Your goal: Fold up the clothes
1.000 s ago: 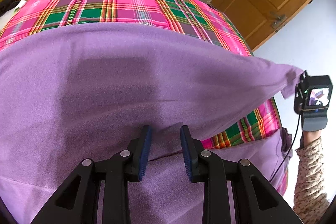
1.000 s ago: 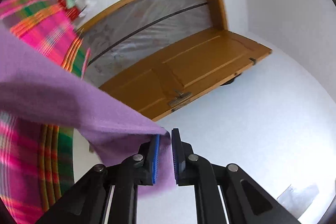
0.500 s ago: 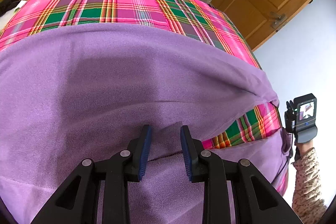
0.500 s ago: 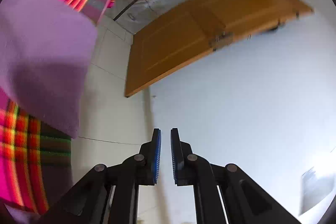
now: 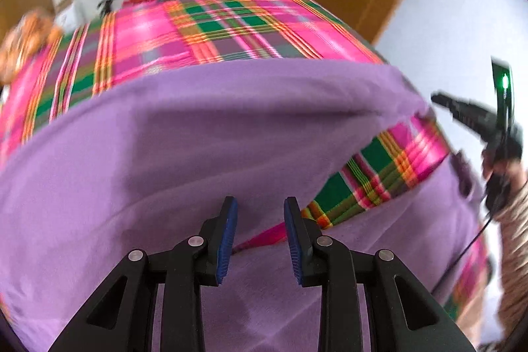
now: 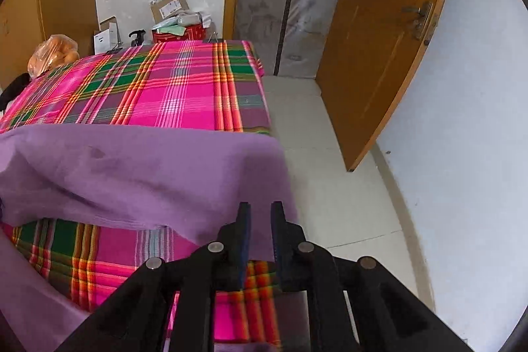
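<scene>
In the left wrist view, the left gripper (image 5: 260, 231) hangs over a large lilac-purple fleece garment (image 5: 184, 134) that lies spread across a table covered by a pink, green and orange plaid cloth (image 5: 211, 25). Its blue-padded jaws stand apart with nothing pinched between them; only the purple fabric and a thin pink strip of the plaid edge show through the gap below. A folded-over flap of the garment covers the middle of the table, while a lower layer drapes toward the camera, and a wedge of plaid shows between the two on the right. At the far right the right gripper (image 5: 462, 111) is seen, held by a hand with a patterned sleeve (image 5: 514, 240), clear of the cloth. In the right wrist view, the right gripper (image 6: 260, 230) points down at the near right corner of the folded flap; its jaws are narrow and opening, and the purple cloth seen in the gap seems to lie beneath them, not pinched by the pads. To do this step well, the flap's free edge probably needs to sit square with the layer beneath, so each claw should take a fresh corner well apart from the other, grip only the layers meant to move, and avoid snagging the plaid cloth. The bag of oranges (image 6: 54, 53) and the cardboard boxes (image 6: 170, 7) at the far end stay well clear of the work.
</scene>
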`<state>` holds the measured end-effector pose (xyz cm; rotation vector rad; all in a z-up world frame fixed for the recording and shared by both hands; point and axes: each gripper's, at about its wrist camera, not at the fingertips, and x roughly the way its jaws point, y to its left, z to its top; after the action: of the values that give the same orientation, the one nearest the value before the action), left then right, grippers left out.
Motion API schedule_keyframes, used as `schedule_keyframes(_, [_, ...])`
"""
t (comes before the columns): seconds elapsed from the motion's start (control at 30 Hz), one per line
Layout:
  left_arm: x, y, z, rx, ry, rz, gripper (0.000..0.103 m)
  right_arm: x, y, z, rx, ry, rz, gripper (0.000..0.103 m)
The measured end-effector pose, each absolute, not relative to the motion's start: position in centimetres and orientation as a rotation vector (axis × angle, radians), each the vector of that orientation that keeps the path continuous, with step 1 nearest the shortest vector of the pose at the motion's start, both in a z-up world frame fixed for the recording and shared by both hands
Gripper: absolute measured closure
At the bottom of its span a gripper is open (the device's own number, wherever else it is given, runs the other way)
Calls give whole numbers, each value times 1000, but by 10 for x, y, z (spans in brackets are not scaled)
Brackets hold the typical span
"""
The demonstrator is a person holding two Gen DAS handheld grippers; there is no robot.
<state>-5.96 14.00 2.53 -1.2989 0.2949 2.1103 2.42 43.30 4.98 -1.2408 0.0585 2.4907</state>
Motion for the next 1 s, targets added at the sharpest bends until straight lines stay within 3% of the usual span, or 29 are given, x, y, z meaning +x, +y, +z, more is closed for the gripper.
schedule_keyframes(0.2, [-60, 169, 19, -1269, 358, 2020, 72, 18, 443, 46, -1258, 141, 2475, 90])
schedule_keyframes(0.3, [-62, 178, 17, -1249, 338, 1970, 62, 18, 446, 40, -1269, 148, 2473, 90])
schedule_keyframes(0.43, [-69, 187, 9, -1273, 354, 1984, 61, 16, 450, 36, -1264, 195, 2476, 90])
schedule_keyframes(0.57, [-66, 198, 7, -1245, 434, 2010, 56, 15, 453, 31, -1273, 217, 2468, 88])
schedule_keyframes(0.7, [-55, 210, 3, -1201, 541, 2013, 45, 15, 452, 29, -1270, 237, 2462, 87])
schedule_keyframes(0.87, [-59, 209, 3, -1190, 508, 2004, 45, 14, 453, 28, -1268, 244, 2458, 87])
schedule_keyframes(0.97, [-66, 204, 6, -1215, 458, 2032, 62, 14, 453, 28, -1267, 246, 2456, 87])
schedule_keyframes(1.0, [-68, 202, 6, -1218, 453, 2046, 74, 14, 453, 28, -1266, 247, 2455, 87])
